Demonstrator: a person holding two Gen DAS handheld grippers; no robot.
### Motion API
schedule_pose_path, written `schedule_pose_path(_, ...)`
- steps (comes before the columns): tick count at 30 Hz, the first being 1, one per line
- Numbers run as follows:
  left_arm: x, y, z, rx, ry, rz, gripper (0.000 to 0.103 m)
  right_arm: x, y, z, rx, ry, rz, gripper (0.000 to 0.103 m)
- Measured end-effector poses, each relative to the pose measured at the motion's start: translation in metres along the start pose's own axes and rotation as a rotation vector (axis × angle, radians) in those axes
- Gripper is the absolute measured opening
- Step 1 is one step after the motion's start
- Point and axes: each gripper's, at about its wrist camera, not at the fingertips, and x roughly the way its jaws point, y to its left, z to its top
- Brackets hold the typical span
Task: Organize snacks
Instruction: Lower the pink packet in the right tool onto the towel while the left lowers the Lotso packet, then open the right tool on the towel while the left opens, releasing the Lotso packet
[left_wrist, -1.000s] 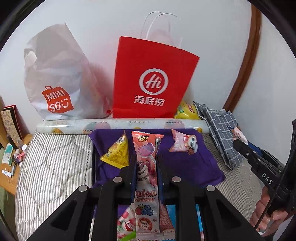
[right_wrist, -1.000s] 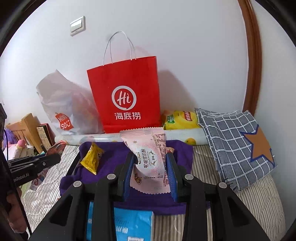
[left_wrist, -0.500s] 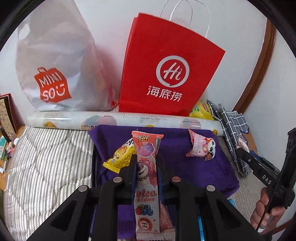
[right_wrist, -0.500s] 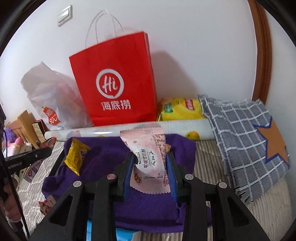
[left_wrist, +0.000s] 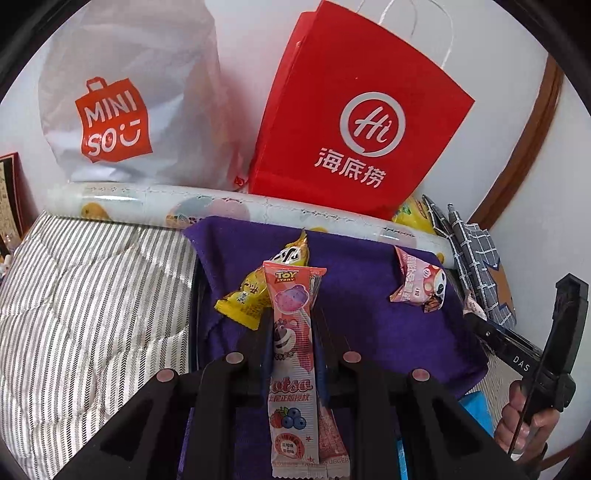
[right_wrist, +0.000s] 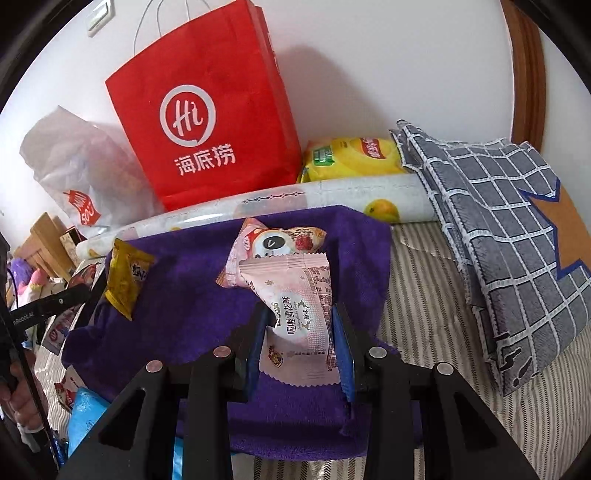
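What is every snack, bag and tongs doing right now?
Left tongs: shut on the lollipop packet.
Right tongs: shut on the pink snack packet.
Yellow snack: lying loose on the purple cloth.
Panda snack: lying loose on the cloth.
Red paper bag: standing, leaning on the wall.
White plastic bag: upright, beside it.

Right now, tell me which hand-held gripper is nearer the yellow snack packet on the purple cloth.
Left. The left hand-held gripper, shut on a Toy Story lollipop, sits just in front of the yellow snack packet. The right hand-held gripper, holding a pink snack packet, is well off to its right.
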Motion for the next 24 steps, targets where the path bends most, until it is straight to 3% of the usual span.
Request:
schedule_pose_path(10, 0.004, 0.004, -0.002, -0.026, -0.04, 0.009, 0.018, 0.011, 0.002, -0.004, -0.012, 0.017, -0.013, 0.035)
schedule_pose_path(24, 0.015, 0.014, -0.005, -0.096, -0.015, 0.007, 0.019, 0.01, 0.003, -0.005, -0.007, 0.004, 0.001, 0.035)
